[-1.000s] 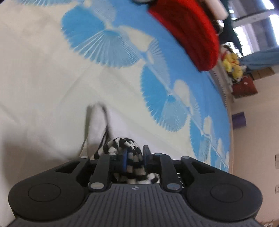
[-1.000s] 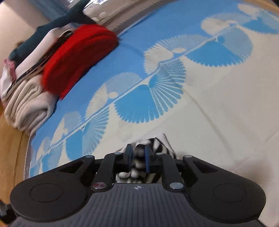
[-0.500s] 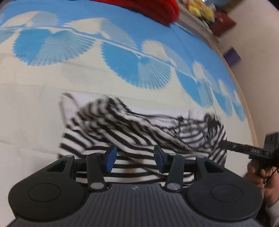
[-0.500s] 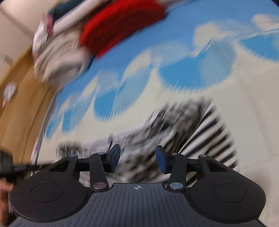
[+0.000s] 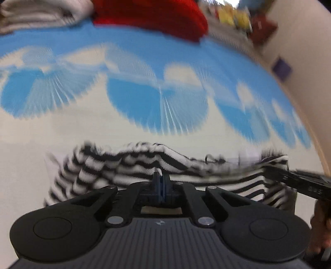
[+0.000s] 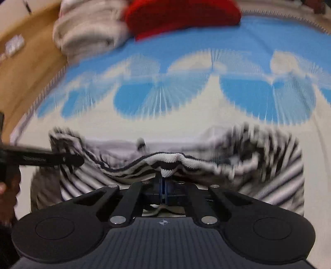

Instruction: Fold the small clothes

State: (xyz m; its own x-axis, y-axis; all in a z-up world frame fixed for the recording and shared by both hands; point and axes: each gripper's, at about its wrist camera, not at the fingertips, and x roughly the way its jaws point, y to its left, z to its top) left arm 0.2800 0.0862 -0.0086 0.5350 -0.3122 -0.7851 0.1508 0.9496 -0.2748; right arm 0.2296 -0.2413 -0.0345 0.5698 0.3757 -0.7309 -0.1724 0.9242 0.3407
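A black-and-white striped garment (image 5: 132, 163) lies bunched across the cream part of the blue fan-patterned cloth (image 5: 157, 107). My left gripper (image 5: 161, 178) is shut at the garment's near edge; whether cloth is pinched there is not clear. My right gripper (image 6: 163, 178) is shut on a raised fold of the striped garment (image 6: 269, 157). Each gripper shows in the other's view, the right one (image 5: 298, 182) at the garment's right end, the left one (image 6: 45, 158) at its left end. Both views are blurred.
A red folded item (image 5: 153, 14) and a pile of pale folded textiles (image 6: 86, 31) lie at the far edge of the cloth. A wooden floor (image 6: 22, 62) shows to the left. Yellow and red objects (image 5: 244, 16) stand at the far right.
Both grippers opened half a second ago and let the garment spread out. They have now shut again lower down at its near edge.
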